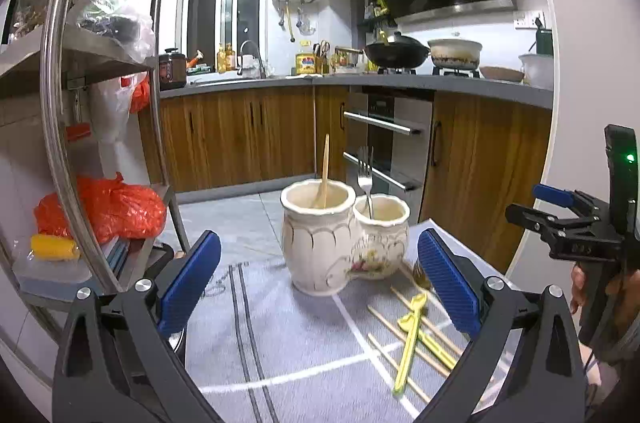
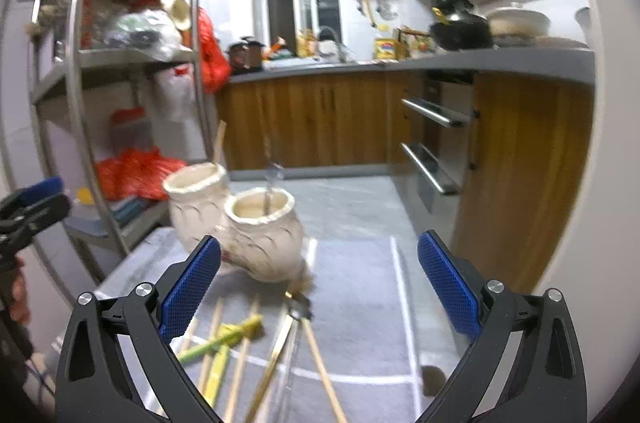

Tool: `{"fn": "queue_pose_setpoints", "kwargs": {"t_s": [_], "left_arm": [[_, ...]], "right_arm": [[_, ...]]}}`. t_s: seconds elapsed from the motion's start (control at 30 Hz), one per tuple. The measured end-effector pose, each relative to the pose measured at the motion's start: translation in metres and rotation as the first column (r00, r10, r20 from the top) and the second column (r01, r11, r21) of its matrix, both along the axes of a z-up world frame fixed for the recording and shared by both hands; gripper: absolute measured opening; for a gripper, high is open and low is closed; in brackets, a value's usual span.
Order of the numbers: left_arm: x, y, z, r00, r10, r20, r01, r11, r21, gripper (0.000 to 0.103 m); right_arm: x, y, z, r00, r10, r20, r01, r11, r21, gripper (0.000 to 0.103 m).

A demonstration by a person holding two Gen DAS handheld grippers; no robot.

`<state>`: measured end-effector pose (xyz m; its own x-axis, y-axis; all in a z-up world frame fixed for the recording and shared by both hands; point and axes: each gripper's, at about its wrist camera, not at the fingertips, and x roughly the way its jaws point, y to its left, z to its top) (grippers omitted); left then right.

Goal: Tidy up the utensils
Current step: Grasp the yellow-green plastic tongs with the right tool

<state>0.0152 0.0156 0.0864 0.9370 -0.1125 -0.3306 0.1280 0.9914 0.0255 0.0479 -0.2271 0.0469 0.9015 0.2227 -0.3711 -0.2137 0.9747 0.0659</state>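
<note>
1. My left gripper (image 1: 320, 279) has its blue fingers (image 1: 188, 283) spread wide apart, and nothing sits between them.
2. My right gripper (image 2: 320, 279) is spread wide too, and its blue fingers (image 2: 448, 287) hold nothing.
3. In front of me is a cream double pot made of china, two round jars joined side by side (image 1: 344, 243). It stands on the desk with the grey cloth and white lines (image 1: 280, 343).
4. A long wooden spoon (image 1: 324, 175) stands in the bigger jar, leaning a little.
5. A shiny metal fork (image 1: 366, 179) stands in the smaller jar with its prongs up.
6. Thin wooden chopsticks (image 1: 404, 335) lie flat on the cloth near the pot, crossed over each other.
7. A yellow-green plastic stick tool (image 1: 412, 339) lies on top of the chopsticks.
8. From my right gripper's camera I see a flat gold-coloured metal piece (image 2: 276, 355) lying beside the chopsticks, just in front of the pot. The picture is blurry, so I cannot tell what it is.
9. My other gripper shows at the edge of each view, held by a hand (image 1: 580, 287).
</note>
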Motion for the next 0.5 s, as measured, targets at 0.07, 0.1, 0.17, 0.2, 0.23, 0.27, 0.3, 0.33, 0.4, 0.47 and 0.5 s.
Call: {"fn": "queue_pose_setpoints", "kwargs": {"t_s": [0.07,0.1,0.17,0.2,0.23,0.27,0.3,0.33,0.4,0.47,0.5], "left_arm": [[-0.001,0.000,-0.008,1.000,-0.008,-0.023,0.008,1.000,0.003,0.097],[-0.002,-0.001,-0.013,0.999,-0.011,-0.037,0.011,1.000,0.006,0.097],[-0.001,-0.002,-0.022,0.997,-0.019,-0.070,0.020,1.000,0.008,0.097],[0.000,-0.003,-0.028,0.996,-0.024,-0.089,0.025,1.000,0.013,0.097],[0.000,-0.004,-0.034,0.995,-0.025,-0.101,0.027,0.999,0.023,0.097],[0.000,-0.004,-0.039,0.994,-0.025,-0.109,0.028,0.999,0.030,0.097],[0.001,-0.006,-0.044,0.992,-0.028,-0.121,0.033,0.999,0.036,0.097],[0.001,-0.006,-0.046,0.991,-0.031,-0.129,0.037,0.999,0.039,0.097],[0.002,-0.008,-0.054,0.989,-0.036,-0.147,0.044,0.998,0.049,0.097],[0.004,-0.008,-0.061,0.986,-0.041,-0.160,0.050,0.997,0.054,0.097],[0.004,-0.009,-0.063,0.986,-0.042,-0.164,0.052,0.997,0.055,0.097]], "right_arm": [[0.001,-0.002,-0.009,0.999,0.013,-0.036,-0.013,1.000,0.006,0.098],[0.002,-0.002,-0.013,0.999,0.013,-0.051,-0.013,1.000,0.006,0.098],[0.004,0.000,-0.022,0.996,0.012,-0.087,-0.013,1.000,-0.005,0.098],[0.006,0.001,-0.028,0.994,0.016,-0.110,-0.017,1.000,-0.011,0.098],[0.007,0.004,-0.033,0.991,0.023,-0.132,-0.025,1.000,-0.014,0.098],[0.008,0.007,-0.038,0.988,0.032,-0.151,-0.035,0.999,-0.017,0.098],[0.009,0.010,-0.043,0.985,0.039,-0.167,-0.043,0.999,-0.021,0.098],[0.010,0.012,-0.047,0.982,0.044,-0.181,-0.050,0.998,-0.028,0.098],[0.014,0.020,-0.053,0.976,0.055,-0.209,-0.068,0.996,-0.054,0.098],[0.018,0.025,-0.058,0.971,0.066,-0.229,-0.084,0.994,-0.068,0.098],[0.019,0.027,-0.059,0.969,0.071,-0.236,-0.090,0.993,-0.071,0.098]]}}
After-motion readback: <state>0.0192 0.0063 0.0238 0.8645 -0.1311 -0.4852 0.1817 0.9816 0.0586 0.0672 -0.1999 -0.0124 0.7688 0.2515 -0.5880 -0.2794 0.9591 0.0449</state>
